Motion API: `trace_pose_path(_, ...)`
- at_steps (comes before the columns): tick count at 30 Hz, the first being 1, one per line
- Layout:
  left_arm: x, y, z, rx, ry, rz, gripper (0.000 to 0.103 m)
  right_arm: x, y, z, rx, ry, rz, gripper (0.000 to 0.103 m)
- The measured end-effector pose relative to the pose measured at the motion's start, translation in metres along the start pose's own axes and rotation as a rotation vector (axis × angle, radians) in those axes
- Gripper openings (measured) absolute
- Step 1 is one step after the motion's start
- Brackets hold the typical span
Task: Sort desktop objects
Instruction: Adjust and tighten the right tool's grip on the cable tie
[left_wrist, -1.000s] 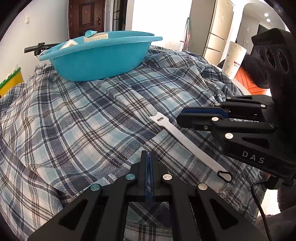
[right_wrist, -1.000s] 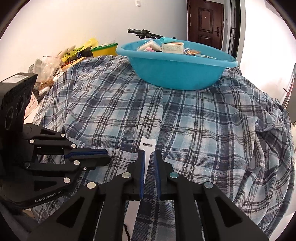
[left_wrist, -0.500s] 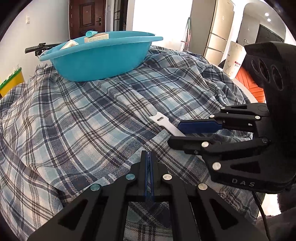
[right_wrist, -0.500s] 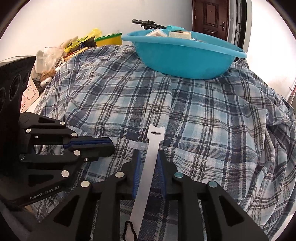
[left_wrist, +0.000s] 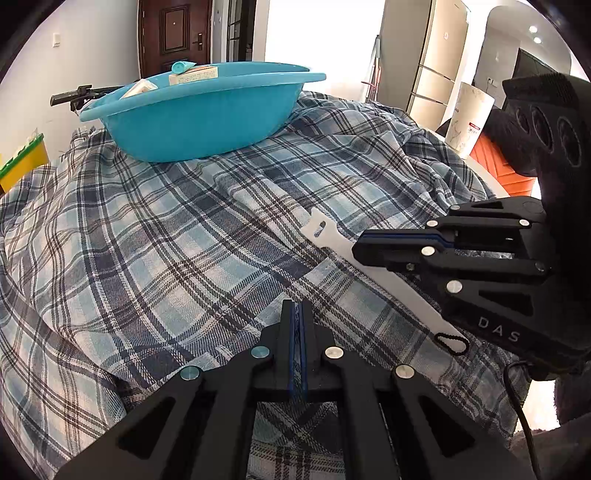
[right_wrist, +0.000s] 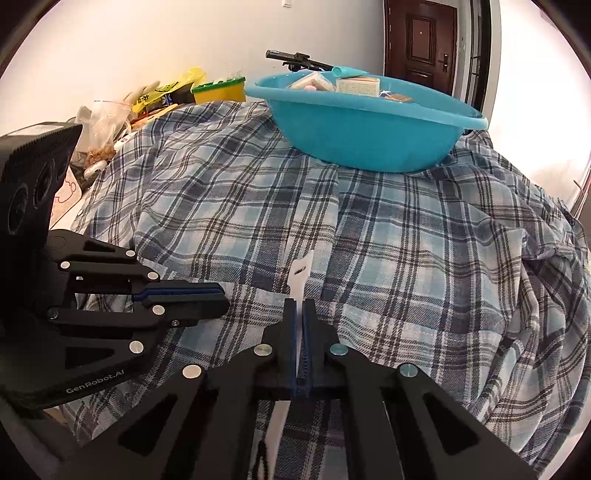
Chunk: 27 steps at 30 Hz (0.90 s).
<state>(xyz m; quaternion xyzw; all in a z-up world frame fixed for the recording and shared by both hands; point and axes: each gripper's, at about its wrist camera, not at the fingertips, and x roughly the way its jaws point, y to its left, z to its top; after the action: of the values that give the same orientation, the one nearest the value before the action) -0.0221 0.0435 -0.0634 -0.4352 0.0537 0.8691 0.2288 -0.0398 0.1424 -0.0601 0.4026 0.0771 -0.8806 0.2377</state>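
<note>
item: white strap (left_wrist: 376, 275), a long flat cable-tie style strip with a slotted head at the far end and a small black loop (left_wrist: 450, 339) at the near end.
location: on the plaid cloth (left_wrist: 166, 266) in front of the blue basin (left_wrist: 199, 118), well apart from it; the mid-length is off the cloth, pinched edge-on.
handling, judged: very light, thin and limp; likely to droop and swing at both free ends; surface looks smooth, so a slack pinch could let it slide.
hold point, judged: near the middle, as now, keeps both tails short and balanced.
right gripper (right_wrist: 300, 314): jaws together, clamped on the strap; slotted head pokes out past the tips, tail hangs below the fingers.
left gripper (left_wrist: 295, 317): jaws together, nothing between them; just beside the strap, not touching it.
basin contents: small boxes and a tube visible above the rim.
next, judged: lift and carry to the basin.
</note>
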Motion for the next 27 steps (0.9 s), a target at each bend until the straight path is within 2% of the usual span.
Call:
trace_pose_path(4,0.0,0.0,0.0,-0.001,0.0,0.0,0.003,-0.008,-0.001,0.002,0.007,-0.024,0.017,0.002)
trace_pose_path(7,0.0,0.0,0.0,0.0,0.0,0.001,0.003,-0.005,0.005,0.0,-0.021,0.004,0.036,0.002)
trace_pose_path(13,0.0,0.001,0.0,-0.001,0.0,0.001,0.003,0.005,0.011,-0.005,-0.048,0.032,-0.006,0.002)
trace_pose_path(20,0.0,0.001,0.0,-0.002,0.0,0.002,0.003,0.002,0.013,-0.006,-0.043,0.043,0.075,0.002)
trace_pose_path(23,0.0,0.001,-0.001,-0.001,0.0,0.003,0.003,0.006,0.018,-0.009,-0.072,0.053,0.032,0.002)
trace_pose_path(27,0.0,0.0,-0.001,-0.001,-0.001,0.003,0.003,0.008,0.015,-0.01,-0.065,0.063,0.033,0.002)
